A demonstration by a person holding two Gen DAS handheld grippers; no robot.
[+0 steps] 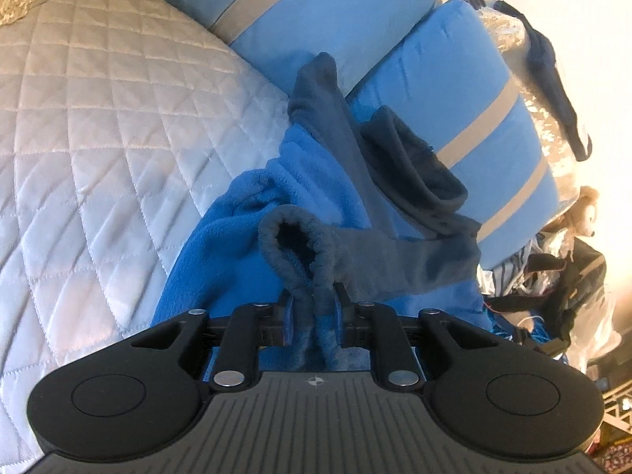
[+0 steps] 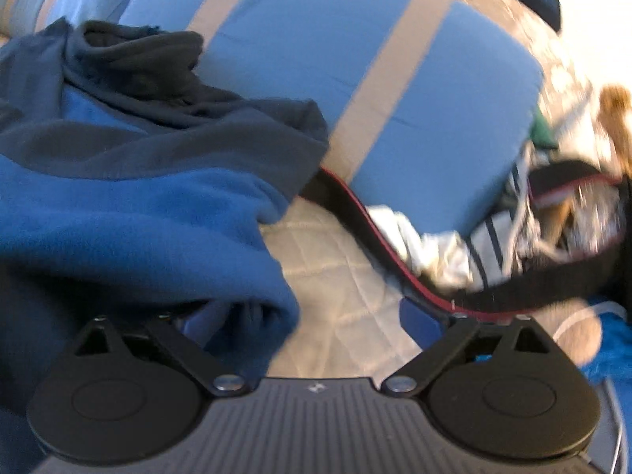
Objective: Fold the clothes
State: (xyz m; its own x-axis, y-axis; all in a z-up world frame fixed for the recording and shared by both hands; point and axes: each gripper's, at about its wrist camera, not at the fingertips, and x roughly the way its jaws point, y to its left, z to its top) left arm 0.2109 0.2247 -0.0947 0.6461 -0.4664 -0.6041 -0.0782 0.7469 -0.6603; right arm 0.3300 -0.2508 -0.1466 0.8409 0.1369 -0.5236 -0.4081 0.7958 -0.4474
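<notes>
Quilted bed [image 1: 98,138] ahead: left hand-held gripper [image 1: 314,312] pinches the fleece cuff [image 1: 294,237], which could slip free because right hand-held gripper [image 2: 312,324] gapes empty beside the blue fleece [image 2: 138,217].

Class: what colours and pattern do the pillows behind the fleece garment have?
Light blue pillows with beige stripes, clearest in the left wrist view.

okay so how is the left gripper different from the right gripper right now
The left gripper has its jaws nearly closed, pinching the grey-blue cuff of the blue fleece garment; the right gripper has its jaws spread wide, gripping nothing. The left one's view is sharp, the right one's blurred. Both are black two-finger tools over the quilted white bedspread.
</notes>
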